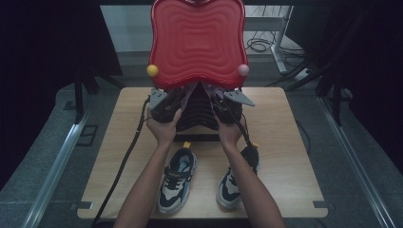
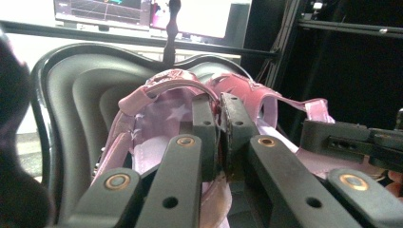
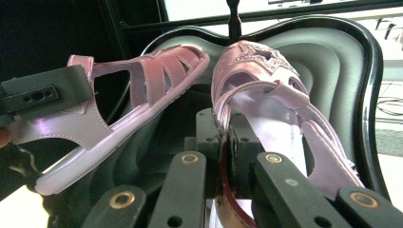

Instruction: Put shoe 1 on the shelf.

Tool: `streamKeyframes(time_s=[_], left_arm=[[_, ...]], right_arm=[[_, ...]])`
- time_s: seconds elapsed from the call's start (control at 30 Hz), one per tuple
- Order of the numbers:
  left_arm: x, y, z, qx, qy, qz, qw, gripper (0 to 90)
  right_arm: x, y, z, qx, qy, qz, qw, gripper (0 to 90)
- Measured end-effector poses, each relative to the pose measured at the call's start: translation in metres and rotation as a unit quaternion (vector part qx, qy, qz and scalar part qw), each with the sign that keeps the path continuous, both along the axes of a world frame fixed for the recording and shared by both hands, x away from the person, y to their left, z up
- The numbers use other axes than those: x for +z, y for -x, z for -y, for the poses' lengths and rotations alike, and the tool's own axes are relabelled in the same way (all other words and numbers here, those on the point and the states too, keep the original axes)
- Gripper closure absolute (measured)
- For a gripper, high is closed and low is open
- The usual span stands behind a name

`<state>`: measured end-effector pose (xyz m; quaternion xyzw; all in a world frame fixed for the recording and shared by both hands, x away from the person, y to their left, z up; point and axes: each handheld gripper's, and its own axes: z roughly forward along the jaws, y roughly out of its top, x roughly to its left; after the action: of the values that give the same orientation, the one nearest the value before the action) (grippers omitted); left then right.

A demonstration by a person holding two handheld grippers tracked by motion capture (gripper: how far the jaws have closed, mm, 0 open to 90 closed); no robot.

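Both tongs up at the far end of the table, under the open red lid (image 1: 197, 42) of a black moulded case (image 2: 71, 99).

Left gripper (image 2: 218, 124): jaws drawn together, clamped on the heel rim of a pink sandal (image 2: 161, 109). The sandal rises straight ahead of the jaws, its strap arching just above the tips, the case's ribbed wall close behind and to the left.

Right gripper (image 3: 223, 135): jaws likewise closed, pinching the heel edge of the second pink sandal (image 3: 266, 90), the one with a glitter star on the toe. The left tong's sandal shows off to its left, tilted, toe pointing toward the case's middle; the two toes are near, apparently not touching.

In the high view the left gripper (image 1: 164, 102) and right gripper (image 1: 228, 102) sit just beneath the lid's lower edge, hands behind them.

Progress, as judged: both sandals are gripped and held inside or just over the case. Whether they are going in or coming out cannot be told. If going in, setting down and release remain; if coming out, the pull back toward the person.

Room: tight above, with the lid overhanging the tongs, and case walls outboard of each. Open table lies behind the tongs, but a pair of grey-and-navy sneakers (image 1: 178, 183) sits there, one behind each hand, narrowing the clear lane. Cables trail back along the forearms.
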<state>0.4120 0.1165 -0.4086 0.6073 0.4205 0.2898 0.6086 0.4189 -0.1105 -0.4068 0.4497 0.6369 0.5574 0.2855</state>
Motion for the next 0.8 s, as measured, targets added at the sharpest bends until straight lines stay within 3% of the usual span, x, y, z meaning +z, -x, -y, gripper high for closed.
streamKeyframes(time_s=[0.13,0.37,0.63,0.8], left_arm=[[-0.003,-0.002,-0.001,0.011,-0.015,0.005,0.9998,86.6],[-0.008,-0.001,0.002,0.008,-0.027,-0.001,0.9996,86.6],[-0.029,0.001,0.006,-0.021,-0.035,-0.043,0.9982,85.2],[-0.032,0.001,0.007,-0.026,-0.039,-0.051,0.9976,83.3]], right_arm=[[-0.002,-0.002,-0.002,-0.004,0.002,0.001,1.0,85.6],[-0.006,-0.005,-0.008,-0.005,0.025,0.003,0.9997,85.4],[-0.011,-0.005,-0.01,0.003,0.052,-0.018,0.9985,84.5],[-0.012,-0.006,-0.008,0.011,0.059,-0.032,0.9977,81.4]])
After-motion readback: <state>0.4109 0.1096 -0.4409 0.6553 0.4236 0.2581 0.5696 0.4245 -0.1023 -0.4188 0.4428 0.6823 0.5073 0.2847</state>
